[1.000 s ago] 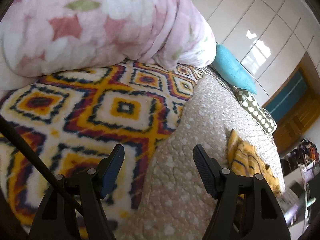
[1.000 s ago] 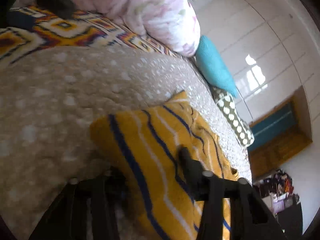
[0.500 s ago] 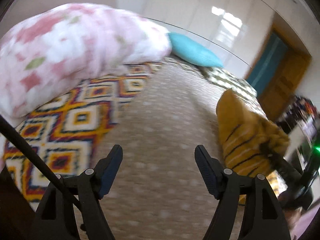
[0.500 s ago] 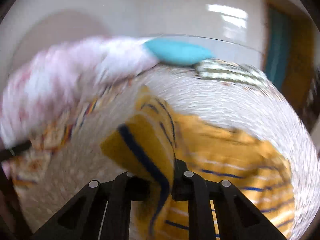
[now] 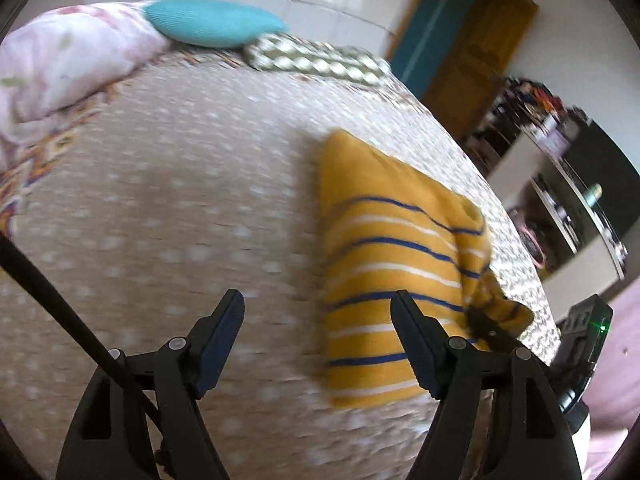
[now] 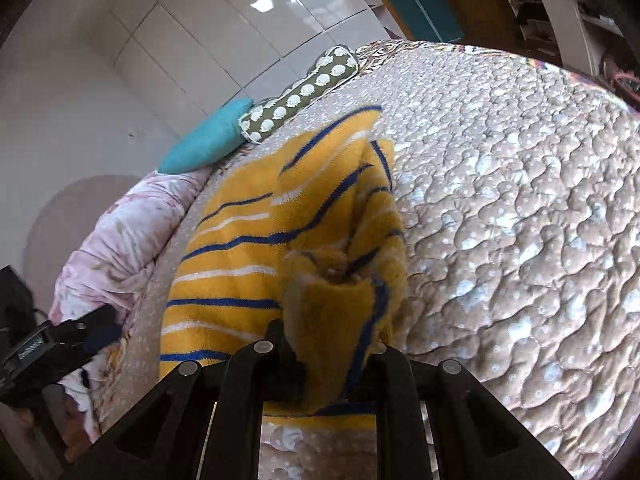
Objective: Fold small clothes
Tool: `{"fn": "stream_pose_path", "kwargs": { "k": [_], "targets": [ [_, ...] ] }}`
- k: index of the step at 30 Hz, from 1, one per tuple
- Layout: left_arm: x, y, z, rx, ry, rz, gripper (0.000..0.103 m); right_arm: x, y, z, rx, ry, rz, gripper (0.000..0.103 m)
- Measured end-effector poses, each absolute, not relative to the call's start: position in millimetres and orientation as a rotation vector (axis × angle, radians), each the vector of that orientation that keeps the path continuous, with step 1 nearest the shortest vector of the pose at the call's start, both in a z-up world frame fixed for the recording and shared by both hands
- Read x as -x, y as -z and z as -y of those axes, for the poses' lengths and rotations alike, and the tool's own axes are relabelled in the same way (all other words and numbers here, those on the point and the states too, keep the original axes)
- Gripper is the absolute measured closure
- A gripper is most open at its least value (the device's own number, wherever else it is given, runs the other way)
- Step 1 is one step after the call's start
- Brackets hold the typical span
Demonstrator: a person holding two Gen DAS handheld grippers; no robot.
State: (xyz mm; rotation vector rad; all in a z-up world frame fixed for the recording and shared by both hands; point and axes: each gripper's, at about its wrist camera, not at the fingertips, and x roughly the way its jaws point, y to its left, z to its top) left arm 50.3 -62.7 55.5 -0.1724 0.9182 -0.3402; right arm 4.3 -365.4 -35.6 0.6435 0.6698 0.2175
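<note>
1. We find the yellow striped garment (image 5: 384,264) lying on the quilted bed cover (image 5: 168,208), partly folded, its long axis running away from us toward the pillows.
2. Our right gripper (image 6: 328,344) has its jaws clenched on a bunched corner of the garment at its near right edge; the fabric rises into a peak between them. In the left wrist view that same pinched corner (image 5: 496,312) shows at the garment's right side.
3. Our left gripper (image 5: 318,320) hovers with jaws spread wide and nothing between them. Its right finger overlaps the garment's near left edge in view; contact we cannot tell, as the picture is blurred.
4. The relation that counts: the garment lies ahead and to the right of the left jaws, so the free left edge is nearest the left gripper, while the right one already holds the opposite side.
5. We judge the next move asks for the left jaws to shift right and close on that near left edge.
6. Teal pillow (image 5: 212,24) and pink floral blanket (image 5: 60,60) sit well apart, at the bed's far end.
</note>
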Motion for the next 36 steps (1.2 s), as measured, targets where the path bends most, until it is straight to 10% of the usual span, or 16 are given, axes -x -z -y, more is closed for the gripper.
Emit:
{"fn": "stream_pose_path", "kwargs": {
  "k": [16, 23, 28, 29, 32, 36],
  "targets": [
    [-68, 2, 117, 0.084, 0.344, -1.010, 0.019, 46, -7, 430, -0.737, -0.203, -0.539, 0.074],
    [-61, 2, 119, 0.046, 0.342, -1.006, 0.019, -22, -16, 375, -0.586, -0.376, -0.669, 0.078],
    [-53, -4, 117, 0.072, 0.398, -1.040, 0.019, -43, 8, 387, -0.436, -0.143, -0.680, 0.103],
    [-50, -8, 116, 0.072, 0.412, -1.036, 0.019, -36, 9, 393, -0.446, -0.109, -0.679, 0.101],
    [-41, -21, 111, 0.057, 0.444, -1.013, 0.019, -25, 20, 416, -0.447, -0.016, -0.692, 0.052],
    [-26, -39, 101, 0.015, 0.413, -0.933, 0.019, -22, 43, 469, -0.767, -0.114, -0.669, 0.060]
  ]
}}
